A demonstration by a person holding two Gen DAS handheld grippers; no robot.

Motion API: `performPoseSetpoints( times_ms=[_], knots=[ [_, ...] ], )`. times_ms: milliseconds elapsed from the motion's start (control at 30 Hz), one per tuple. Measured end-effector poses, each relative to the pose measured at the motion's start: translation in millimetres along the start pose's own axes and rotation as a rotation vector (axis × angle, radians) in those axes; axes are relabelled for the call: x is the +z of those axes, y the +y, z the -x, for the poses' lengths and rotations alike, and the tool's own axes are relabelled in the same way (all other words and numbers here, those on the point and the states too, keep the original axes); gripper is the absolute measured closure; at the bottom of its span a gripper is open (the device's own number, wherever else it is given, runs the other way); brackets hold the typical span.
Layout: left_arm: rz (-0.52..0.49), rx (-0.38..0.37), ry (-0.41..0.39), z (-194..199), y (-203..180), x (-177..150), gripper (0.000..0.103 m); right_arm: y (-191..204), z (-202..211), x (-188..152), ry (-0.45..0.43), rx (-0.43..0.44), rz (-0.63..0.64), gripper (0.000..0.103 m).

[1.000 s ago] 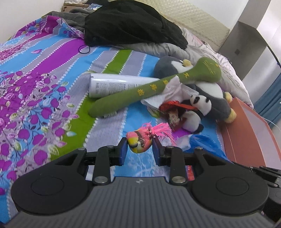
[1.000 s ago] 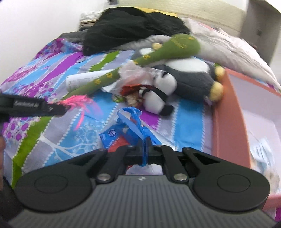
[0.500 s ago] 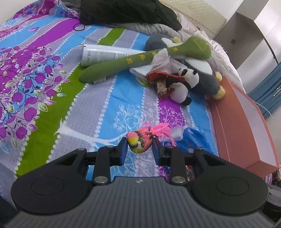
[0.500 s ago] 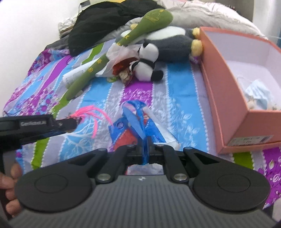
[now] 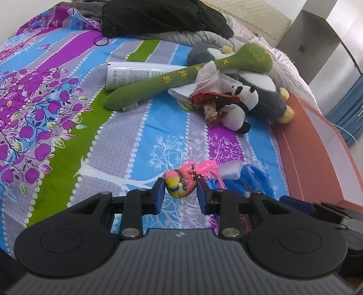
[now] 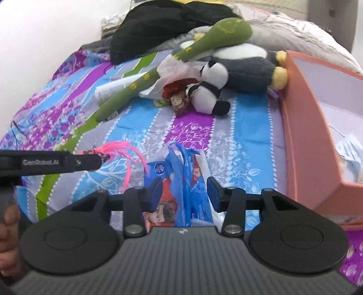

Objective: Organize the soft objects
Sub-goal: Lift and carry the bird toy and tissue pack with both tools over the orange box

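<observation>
**Tongs: left clamped on bird toy, right apart over blue bag**

Left tongs (image 5: 180, 190) are clamped on a small bird toy (image 5: 180, 183) with pink feathers, held above the bedspread (image 5: 127, 145). Right tongs (image 6: 184, 190) stand apart, with a blue plastic bag (image 6: 181, 179) lying on the bed between the fingers and not gripped. Beyond, toward the far edge of the bed, lie a small panda plush (image 5: 240, 106), a grey penguin plush (image 6: 245, 72), a long green plush stick (image 5: 181, 77) and a white tube (image 5: 136, 73). An orange box (image 6: 304, 136) sits at the right edge of the bed. Black clothing (image 5: 163, 18) is heaped at the far end.
</observation>
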State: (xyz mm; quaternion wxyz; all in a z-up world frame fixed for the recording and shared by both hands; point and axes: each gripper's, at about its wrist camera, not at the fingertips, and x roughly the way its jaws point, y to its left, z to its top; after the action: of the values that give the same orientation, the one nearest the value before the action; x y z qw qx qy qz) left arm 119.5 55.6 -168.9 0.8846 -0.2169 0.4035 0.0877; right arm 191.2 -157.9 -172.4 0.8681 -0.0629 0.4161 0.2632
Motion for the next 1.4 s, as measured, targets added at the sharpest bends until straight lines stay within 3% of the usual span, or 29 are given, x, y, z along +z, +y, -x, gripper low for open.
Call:
performPoseSetpoints(
  times_ms=[100,167,233,333,733,1400],
  knots=[
    [-0.007,0.009,0.006,-3.2,-0.8,-1.3,0.068,2.6,-12.3,-4.1,0.021,-0.011,0.010,0.062],
    [-0.013,0.017,0.009,-4.8,-0.6,-2.7,0.068,5.8,-16.7,-7.1,0.027,-0.048,0.020,0.070],
    [-0.018,0.023,0.015,-6.4,0.2,-3.6,0.068,3.9,-17.8,-9.5,0.031,-0.046,-0.003,0.087],
    [-0.016,0.022,0.023,-8.0,2.6,-4.6,0.068,2.6,-13.1,-9.5,0.020,-0.063,-0.017,0.094],
    [-0.072,-0.041,-0.007,15.2,-23.2,15.6,0.068,-2.2,39.0,4.9,-0.084,-0.082,-0.087,0.097],
    [-0.208,-0.184,-0.156,84.0,-108.0,108.7,0.068,-26.6,140.0,82.3,-0.328,-0.118,-0.080,0.097]
  ],
)
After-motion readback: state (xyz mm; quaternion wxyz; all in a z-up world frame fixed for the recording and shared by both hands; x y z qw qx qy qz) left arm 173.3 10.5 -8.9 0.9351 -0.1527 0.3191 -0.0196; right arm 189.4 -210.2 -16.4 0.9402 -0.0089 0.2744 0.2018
